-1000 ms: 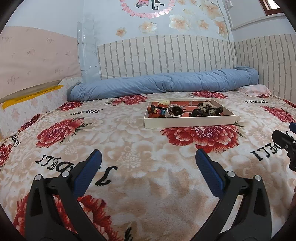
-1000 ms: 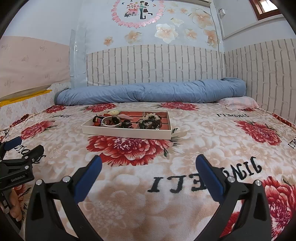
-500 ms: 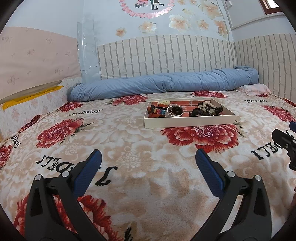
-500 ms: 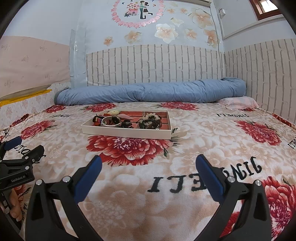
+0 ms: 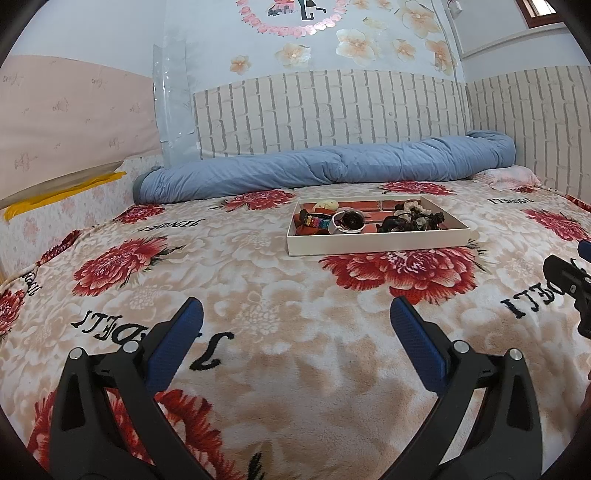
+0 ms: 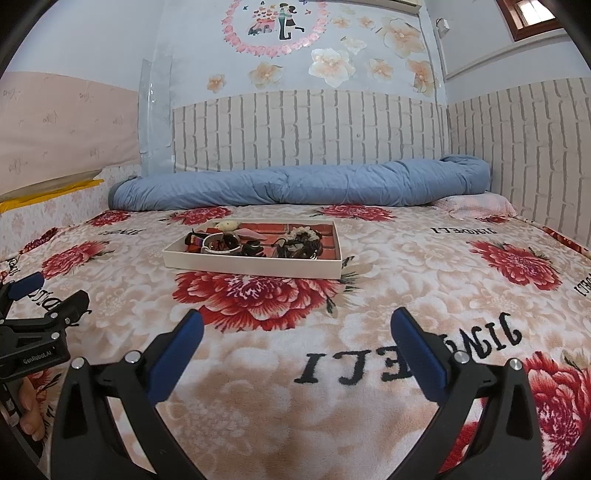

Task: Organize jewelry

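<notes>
Fingers of the left gripper [image 5: 295, 317] and right gripper [image 6: 295, 325] spread wide, holding nothing. Well ahead of both on the floral bed [image 5: 258, 354] — a white tray [image 5: 376, 243] of tangled jewelry [image 5: 410, 221] and a watch [image 5: 349, 221].

Both views evenly lit by soft, diffuse daylight; a bright window [image 6: 526, 14] sits at the upper right corner in the right wrist view, slightly overexposed. Shadows weak: only faint dark patches on the blanket [image 5: 295, 369] under the near black arms, no glare on the wall [image 6: 295, 122]. Strong fisheye distortion bends the brick lines and bed edges toward the borders, with black vignette at all four corners; focus is sharp in the centre, a little softer at the rim.
</notes>
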A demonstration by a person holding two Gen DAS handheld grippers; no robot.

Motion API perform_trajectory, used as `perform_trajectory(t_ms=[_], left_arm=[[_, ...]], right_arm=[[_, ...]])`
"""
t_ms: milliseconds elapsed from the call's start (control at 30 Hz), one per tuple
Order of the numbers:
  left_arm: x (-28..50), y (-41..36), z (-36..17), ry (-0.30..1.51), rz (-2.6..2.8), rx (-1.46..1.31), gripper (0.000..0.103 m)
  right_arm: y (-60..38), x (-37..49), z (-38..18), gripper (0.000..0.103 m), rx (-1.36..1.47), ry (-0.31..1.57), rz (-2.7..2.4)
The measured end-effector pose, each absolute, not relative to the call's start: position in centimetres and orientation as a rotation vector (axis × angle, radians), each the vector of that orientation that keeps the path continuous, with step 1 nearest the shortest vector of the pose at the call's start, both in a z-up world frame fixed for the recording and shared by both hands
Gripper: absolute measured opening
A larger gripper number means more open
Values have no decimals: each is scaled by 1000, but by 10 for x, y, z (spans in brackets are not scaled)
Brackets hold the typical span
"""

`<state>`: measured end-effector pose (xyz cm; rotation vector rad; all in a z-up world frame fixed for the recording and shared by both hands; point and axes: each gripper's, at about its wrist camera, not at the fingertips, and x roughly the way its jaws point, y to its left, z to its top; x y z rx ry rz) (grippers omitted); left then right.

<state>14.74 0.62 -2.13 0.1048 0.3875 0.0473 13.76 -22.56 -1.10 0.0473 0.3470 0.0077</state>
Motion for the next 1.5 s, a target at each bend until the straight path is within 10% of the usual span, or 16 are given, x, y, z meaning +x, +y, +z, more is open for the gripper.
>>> perform_trajectory(t_ms=[1500], left_arm=[[145,8,-16,365,44,106,98]], right_arm=[[-225,137,-10,99,46,323,3]])
